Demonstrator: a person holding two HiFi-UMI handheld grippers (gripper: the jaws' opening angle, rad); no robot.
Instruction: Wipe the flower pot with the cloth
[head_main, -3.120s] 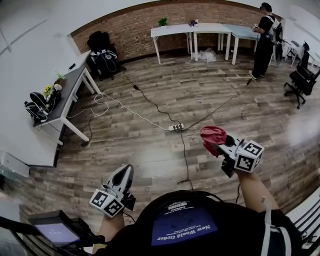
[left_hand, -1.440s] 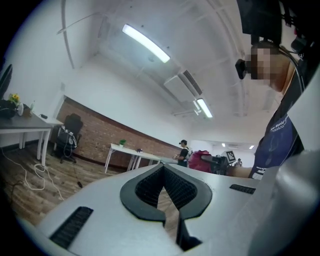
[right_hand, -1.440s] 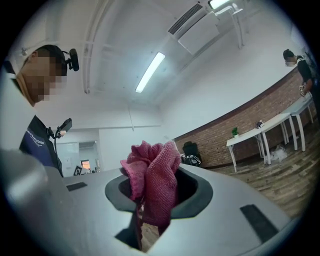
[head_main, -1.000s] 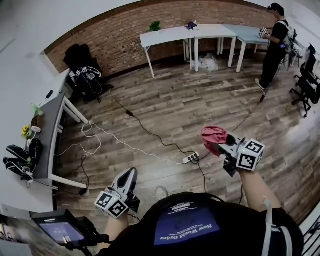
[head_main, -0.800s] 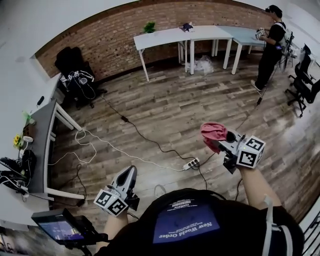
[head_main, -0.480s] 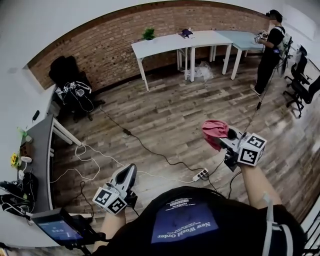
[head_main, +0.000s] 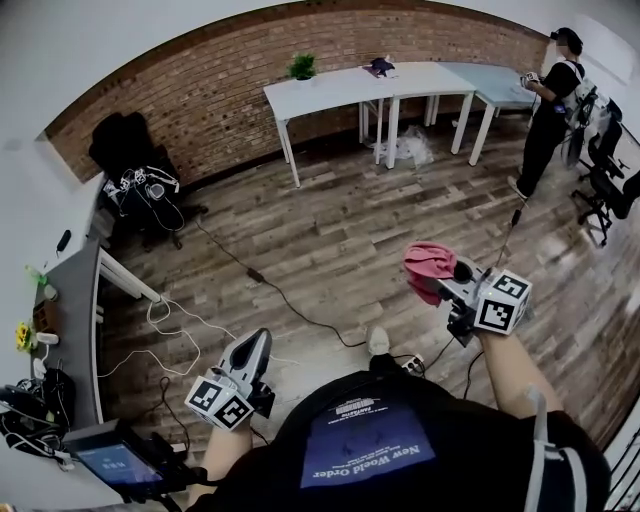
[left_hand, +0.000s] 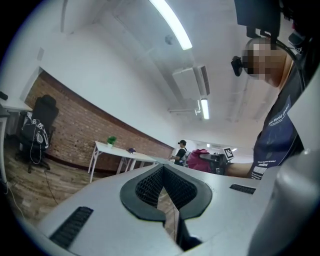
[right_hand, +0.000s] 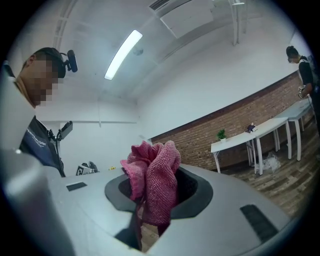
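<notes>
A small green plant in a pot (head_main: 302, 67) stands on the white table (head_main: 340, 85) by the brick wall, far from both grippers; it also shows small as the pot plant (left_hand: 111, 141) and the pot plant (right_hand: 221, 134). My right gripper (head_main: 450, 273) is held up at chest height, shut on a bunched pink cloth (head_main: 428, 268). In the right gripper view the cloth (right_hand: 156, 172) sticks out above the jaws. My left gripper (head_main: 257, 340) hangs lower at my left, jaws together with nothing between them.
Wooden floor with cables and a power strip (head_main: 410, 362) lies just ahead. A person (head_main: 553, 100) stands at the far right tables. A grey desk (head_main: 75, 320) runs along the left wall, with a black chair (head_main: 125, 160) beyond it. Office chairs (head_main: 610, 165) stand at the right.
The white tables and the plant have drawn nearer, and the power strip has slid down toward me. Both grippers keep their pose, and the cloth stays held.
</notes>
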